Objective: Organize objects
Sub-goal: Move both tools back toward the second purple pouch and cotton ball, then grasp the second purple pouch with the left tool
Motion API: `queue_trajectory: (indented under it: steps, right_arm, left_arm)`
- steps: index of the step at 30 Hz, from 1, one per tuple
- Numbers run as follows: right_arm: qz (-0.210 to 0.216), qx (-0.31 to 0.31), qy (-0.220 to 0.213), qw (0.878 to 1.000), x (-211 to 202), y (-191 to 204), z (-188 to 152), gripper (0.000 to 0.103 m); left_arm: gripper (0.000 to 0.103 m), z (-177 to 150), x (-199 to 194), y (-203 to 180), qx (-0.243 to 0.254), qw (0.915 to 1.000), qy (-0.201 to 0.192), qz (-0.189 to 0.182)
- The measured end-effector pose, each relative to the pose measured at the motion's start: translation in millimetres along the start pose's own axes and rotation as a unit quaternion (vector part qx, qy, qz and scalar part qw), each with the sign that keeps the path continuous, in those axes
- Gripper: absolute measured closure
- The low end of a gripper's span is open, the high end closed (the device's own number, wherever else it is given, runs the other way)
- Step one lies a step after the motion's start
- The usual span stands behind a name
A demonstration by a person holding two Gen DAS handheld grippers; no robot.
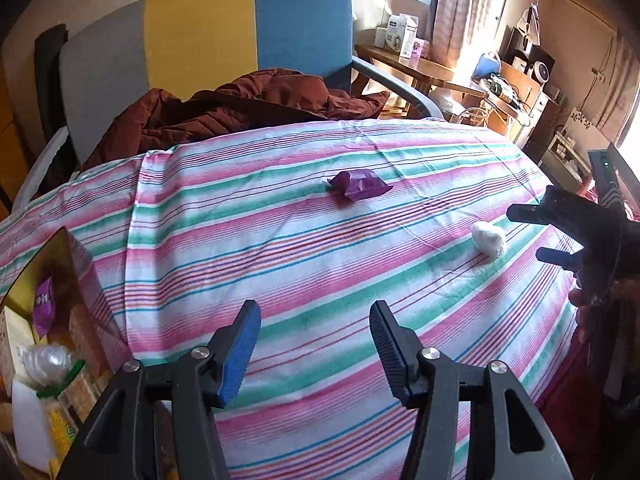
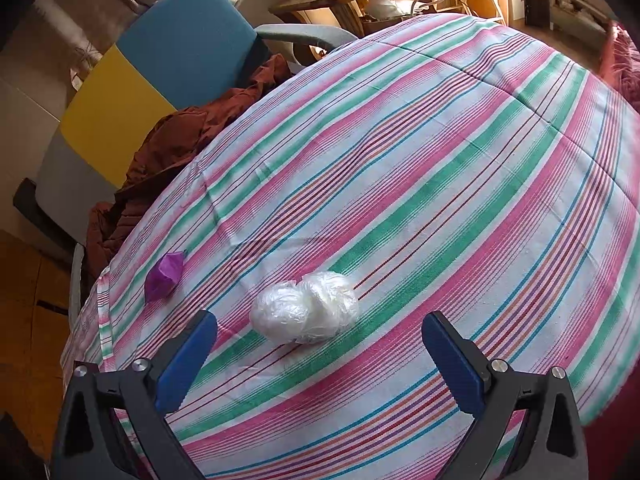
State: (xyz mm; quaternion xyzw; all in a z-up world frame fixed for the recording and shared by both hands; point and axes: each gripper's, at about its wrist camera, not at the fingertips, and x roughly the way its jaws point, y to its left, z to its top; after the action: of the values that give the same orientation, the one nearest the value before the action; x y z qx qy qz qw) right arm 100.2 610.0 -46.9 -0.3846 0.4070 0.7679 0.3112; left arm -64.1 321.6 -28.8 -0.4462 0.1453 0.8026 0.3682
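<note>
Striped cloth (image 2: 440, 184), pink, green and white, covers the counter; two loose items lie on it. White plastic-wrapped bundle (image 2: 306, 308): crinkled film, two lobes, sits on the cloth directly ahead of the right hand-held gripper (image 2: 320, 360). Jaws spread wide, nothing between them, blue pads facing in. Bundle lies just beyond the fingertips and roughly centred on the gap, so the approach looks lined up for a straight-in pinch; judgement only. From the left wrist view the same bundle (image 1: 489, 239) shows small at the right side, with the right gripper's black fingers just beside it and apart. Purple wrapper (image 1: 360, 185): crumpled packet, further toward the far edge of the counter, well apart from the bundle, nobody near it. Left hand-held gripper (image 1: 316, 336): jaws spread, empty, held above bare cloth near the front edge, not aimed at either item; seems to be waiting its turn. Box (image 1: 24, 280) at the left margin of the left view, below the counter edge: holds a purple packet like the one on the cloth, a crinkled clear bag, yellow packaging. Likely the collecting place, which would explain why items are taken off the cloth one at a time. Film wrap looks soft and slippery; a light squeeze across the middle would probably hold better than a grip on one lobe. Behind the counter: chair (image 1: 200, 32) with grey, yellow and blue back panels, brown jacket (image 1: 224, 108) heaped on its seat.
</note>
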Motion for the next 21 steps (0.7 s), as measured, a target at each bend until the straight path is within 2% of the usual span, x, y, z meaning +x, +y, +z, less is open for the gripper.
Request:
queue_trajectory:
  steps: [3,7,13,19,21]
  right_arm:
    - [0.008,-0.008,0.003,1.000,0.8,3.6,-0.8,0.000]
    - [0.016,-0.015,0.005,1.000,1.4,6.9,-0.5,0.000]
    - [0.028,-0.018,0.008,0.999,2.4,9.2,-0.2,0.000]
    - [0.033,-0.022,0.012,0.999,4.1,10.9,-0.1,0.000]
    - [0.032,-0.025,0.015,0.999,5.7,12.3,-0.2,0.000]
  left_arm:
    - [0.036,19.8,24.5,2.8,-0.041,0.9971,0.039,-0.051]
    - [0.031,48.8,49.1,-0.9,-0.063,0.9950,0.049,-0.060]
    - [0.017,95.1,93.9,-10.1,-0.089,0.9913,0.064,-0.072]
    - [0.017,127.0,137.8,-21.7,-0.079,0.9935,0.073,-0.037]
    - [0.017,134.5,153.9,-22.1,-0.083,0.9921,0.089,-0.030]
